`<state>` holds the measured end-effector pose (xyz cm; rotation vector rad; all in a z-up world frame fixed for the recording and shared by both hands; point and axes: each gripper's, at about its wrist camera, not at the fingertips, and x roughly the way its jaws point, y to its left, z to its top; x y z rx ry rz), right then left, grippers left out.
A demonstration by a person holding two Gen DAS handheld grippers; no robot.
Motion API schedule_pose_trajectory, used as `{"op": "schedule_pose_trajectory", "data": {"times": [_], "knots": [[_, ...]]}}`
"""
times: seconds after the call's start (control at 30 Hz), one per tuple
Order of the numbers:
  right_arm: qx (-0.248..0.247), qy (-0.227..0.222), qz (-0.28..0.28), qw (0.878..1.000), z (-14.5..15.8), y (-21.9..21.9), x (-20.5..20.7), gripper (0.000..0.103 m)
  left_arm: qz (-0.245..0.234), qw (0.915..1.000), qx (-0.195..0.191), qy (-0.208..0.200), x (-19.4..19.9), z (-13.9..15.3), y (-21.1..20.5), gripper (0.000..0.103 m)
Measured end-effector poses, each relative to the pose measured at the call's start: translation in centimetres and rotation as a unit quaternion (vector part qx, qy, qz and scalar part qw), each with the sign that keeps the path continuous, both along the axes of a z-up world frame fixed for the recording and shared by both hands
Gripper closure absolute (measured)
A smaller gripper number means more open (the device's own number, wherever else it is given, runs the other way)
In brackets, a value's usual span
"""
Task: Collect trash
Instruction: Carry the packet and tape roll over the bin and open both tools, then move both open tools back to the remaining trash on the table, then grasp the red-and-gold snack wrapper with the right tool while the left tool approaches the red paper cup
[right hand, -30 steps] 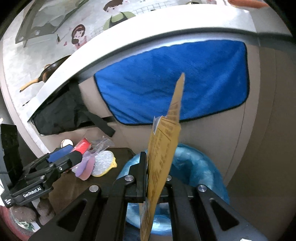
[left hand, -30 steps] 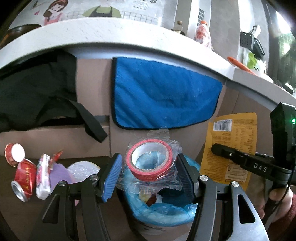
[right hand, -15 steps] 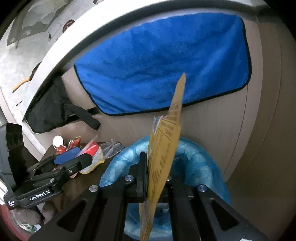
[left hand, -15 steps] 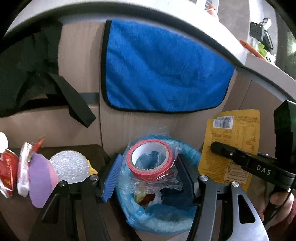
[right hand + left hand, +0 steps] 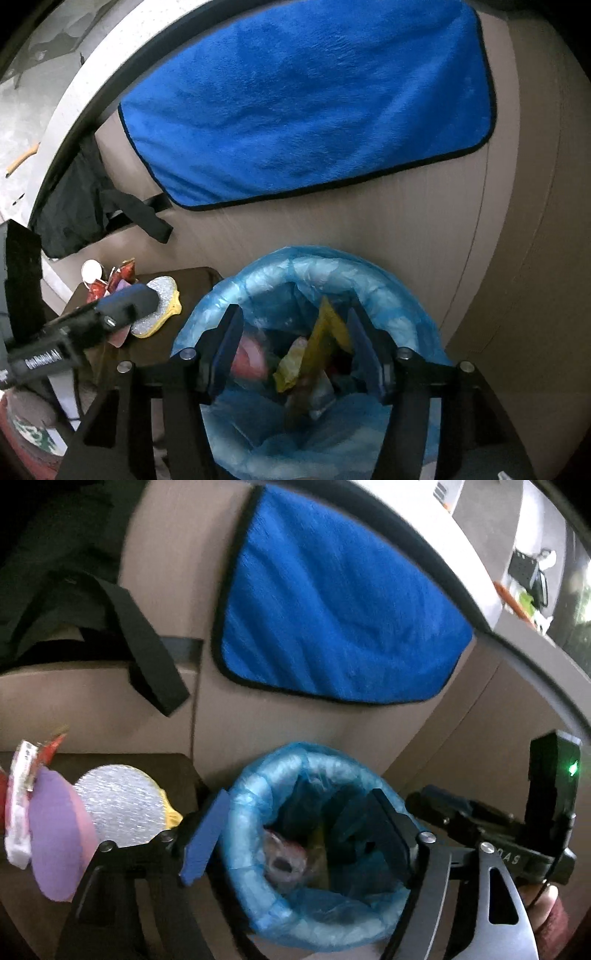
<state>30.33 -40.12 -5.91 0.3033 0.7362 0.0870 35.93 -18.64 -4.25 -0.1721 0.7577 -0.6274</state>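
A bin with a blue liner [image 5: 258,782] [image 5: 369,273] stands below both grippers, against the cabinet. My left gripper [image 5: 295,834] hangs over its mouth; its jaws are opening with nothing between them. The red tape roll in clear plastic [image 5: 284,860] lies inside the bin. My right gripper [image 5: 295,350] is also over the bin, jaws opening and empty. The yellow packet [image 5: 325,332] has dropped among the trash between its fingers. More trash lies on the low brown table [image 5: 199,277] to the left: a silver-and-yellow pad [image 5: 122,805], a purple disc [image 5: 51,834], a white wrapper [image 5: 18,812] and red cans [image 5: 98,284].
A blue towel [image 5: 332,620] hangs on the beige cabinet front behind the bin. A black bag with a strap [image 5: 147,653] hangs to the left of it. A grey countertop edge [image 5: 66,103] runs above. A hand [image 5: 546,923] holds the right gripper.
Both grippers sank toward the bin and opened. The tape roll fell from the left gripper into the bin, and the yellow packet dropped out of the right one.
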Motion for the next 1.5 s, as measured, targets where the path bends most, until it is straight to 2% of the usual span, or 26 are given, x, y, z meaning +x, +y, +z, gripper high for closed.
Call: {"op": "schedule_pose_trajectory", "data": {"times": [0.07, 0.33, 0.5, 0.57, 0.7, 0.9, 1.0, 1.2, 1.4, 1.5], "knots": [[0.008, -0.002, -0.007, 1.0, 0.3, -0.1, -0.4, 0.046, 0.012, 0.9999, -0.005, -0.006, -0.3, 0.9, 1.2, 0.017], [-0.004, -0.032, 0.004, 0.999, 3.1, 2.4, -2.4, 0.046, 0.089, 0.9956, 0.003, -0.03, -2.6, 3.2, 8.9, 0.012], [-0.013, -0.048, 0.032, 0.998, 4.2, 6.2, -3.0, 0.046, 0.135, 0.9902, 0.013, -0.031, -3.8, 2.8, 14.3, 0.012], [-0.016, -0.049, 0.048, 0.998, 4.2, 8.1, -2.8, 0.046, 0.143, 0.9892, 0.02, -0.024, -4.0, 2.3, 16.4, 0.005], [-0.019, -0.039, 0.08, 0.996, 3.9, 12.3, -1.6, 0.046, 0.156, 0.9865, 0.049, -0.003, -4.1, 0.6, 19.8, 0.004], [-0.042, -0.018, 0.13, 0.991, 2.8, 18.4, 0.7, 0.046, 0.198, 0.9794, 0.035, 0.02, -4.6, -1.5, 25.5, 0.004], [-0.051, -0.004, 0.148, 0.988, 1.8, 20.9, 2.4, 0.046, 0.21, 0.9773, 0.02, 0.016, -4.9, -2.1, 27.5, 0.004], [-0.045, -0.002, 0.179, 0.983, 0.9, 25.2, 5.9, 0.046, 0.232, 0.9723, 0.031, 0.002, -4.8, -2.4, 30.8, 0.004], [-0.044, 0.016, 0.172, 0.984, 0.1, 28.8, 11.4, 0.046, 0.25, 0.9677, 0.029, -0.004, -4.1, -2.7, 33.5, 0.004], [-0.037, 0.037, 0.162, 0.985, -1.3, 29.8, 14.1, 0.055, 0.244, 0.9688, 0.04, -0.004, -3.8, -3.1, 33.9, 0.004]]}}
